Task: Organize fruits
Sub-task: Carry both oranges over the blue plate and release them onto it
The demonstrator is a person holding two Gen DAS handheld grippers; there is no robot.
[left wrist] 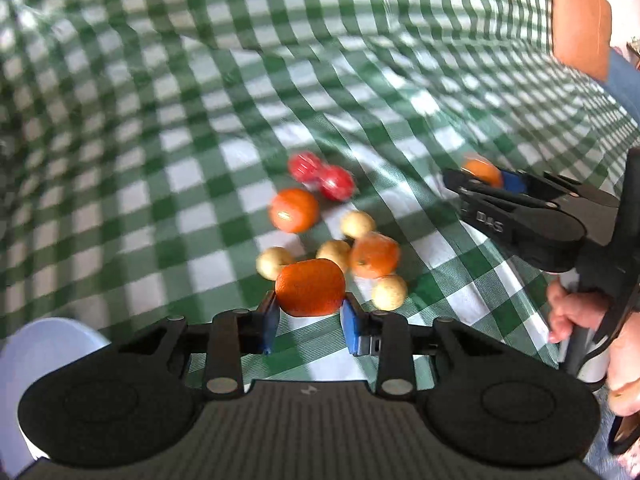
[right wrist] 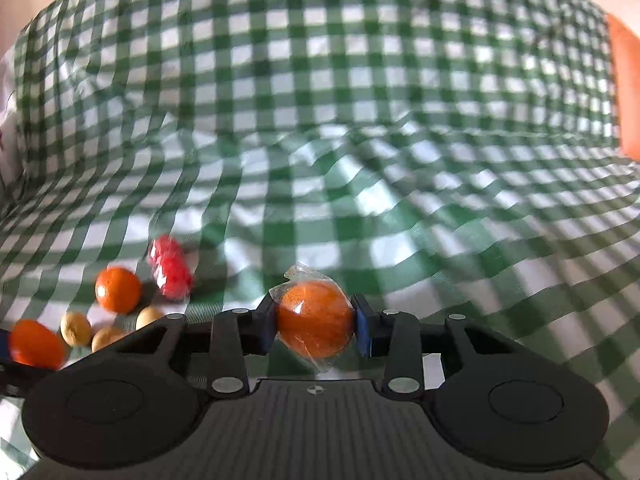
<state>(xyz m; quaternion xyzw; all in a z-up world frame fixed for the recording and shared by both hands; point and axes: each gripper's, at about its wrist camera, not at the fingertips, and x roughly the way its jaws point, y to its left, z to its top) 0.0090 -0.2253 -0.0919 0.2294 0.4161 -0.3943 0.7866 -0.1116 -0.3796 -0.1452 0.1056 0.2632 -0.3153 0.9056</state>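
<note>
My left gripper (left wrist: 310,312) is clamping an orange (left wrist: 310,288) between both pads, beside the fruit cluster on the checked cloth (left wrist: 160,120). My right gripper (right wrist: 316,322) is clamping a plastic-wrapped orange (right wrist: 315,322) at the pads, well right of the red fruits (right wrist: 170,268).

The red fruits (right wrist: 170,270) smear into one blurred lump in the right wrist view (their number unreadable there). An orange (right wrist: 36,344) at the left edge is blurred, its underside hidden. A tan ball (right wrist: 107,338) sits half behind the right claw (right wrist: 315,322). The white bowl (left wrist: 36,360) is cut by the frame.
</note>
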